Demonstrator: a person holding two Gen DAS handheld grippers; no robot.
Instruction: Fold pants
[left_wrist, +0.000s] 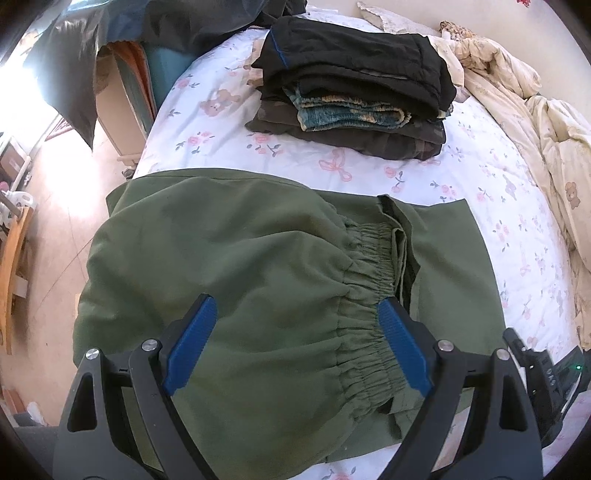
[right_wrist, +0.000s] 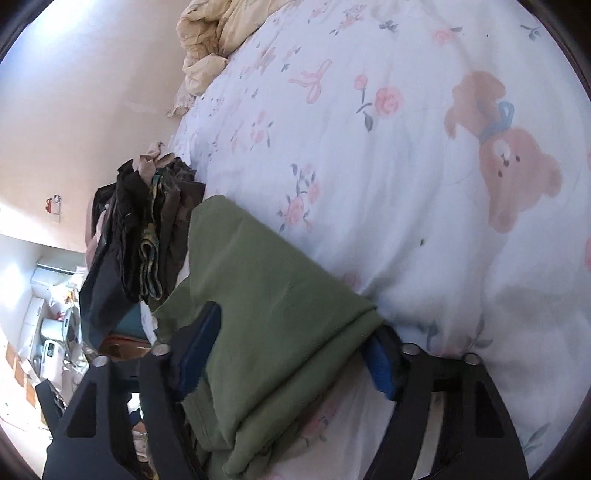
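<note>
Left wrist view: green pants (left_wrist: 236, 280) spread flat near the bed's (left_wrist: 207, 122) front edge, one end hanging off the left edge toward the floor
Long axis: left to right along that front edge, elastic waistband (left_wrist: 369, 288) folded over onto the legs
Left gripper (left_wrist: 295, 317): spread wide, hovering over the waistband, nothing pinched, blue pads (left_wrist: 192, 343) clear of the cloth
Why there: probably lined up to pin or grab the waistband for the next fold
Stack of folded clothes (left_wrist: 351, 88): well back toward the far edge, looks like the finished pile
Crumpled quilt (left_wrist: 517, 96): shoved to the right edge, out of the way

Right wrist view: same pants (right_wrist: 266, 295) seen from the folded end, layered edge running between the jaws
Right gripper (right_wrist: 295, 332): jaws straddling the thick fold, can't tell if pads actually press it, lower pad (right_wrist: 380, 365) half hidden under cloth
Why held so: rolled sideways, probably to take all layers at once
Bedsheet (right_wrist: 406, 166): bare beyond the pants, room to fold
</note>
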